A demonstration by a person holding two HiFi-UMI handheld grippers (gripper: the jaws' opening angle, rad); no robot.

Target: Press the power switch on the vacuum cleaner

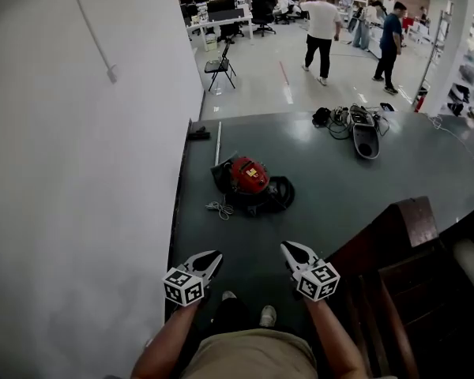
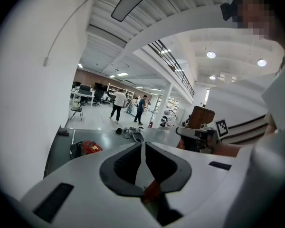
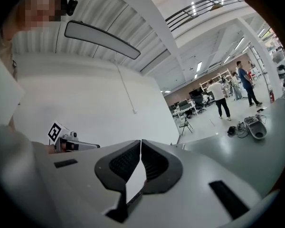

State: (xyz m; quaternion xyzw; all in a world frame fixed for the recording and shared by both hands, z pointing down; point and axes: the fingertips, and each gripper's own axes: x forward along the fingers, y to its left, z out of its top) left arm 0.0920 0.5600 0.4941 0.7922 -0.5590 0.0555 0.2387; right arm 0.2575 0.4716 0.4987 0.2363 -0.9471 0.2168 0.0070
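Observation:
A red and black vacuum cleaner (image 1: 250,181) sits on the dark green floor a few steps ahead of me, by the white wall; it shows small in the left gripper view as the vacuum cleaner (image 2: 89,147). A grey cable (image 1: 220,208) lies beside it. My left gripper (image 1: 212,260) and right gripper (image 1: 288,250) are held low near my body, well short of the vacuum. Both are shut with nothing between the jaws. The left gripper (image 2: 142,145) and right gripper (image 3: 141,143) point up and outward. The power switch is too small to make out.
A tall white wall (image 1: 79,172) runs along my left. Dark wooden stairs (image 1: 403,283) rise at my right. Another vacuum with tangled cables (image 1: 362,129) lies farther off. Two people (image 1: 321,26) walk in the bright hall beyond. A folding chair (image 1: 219,66) stands there.

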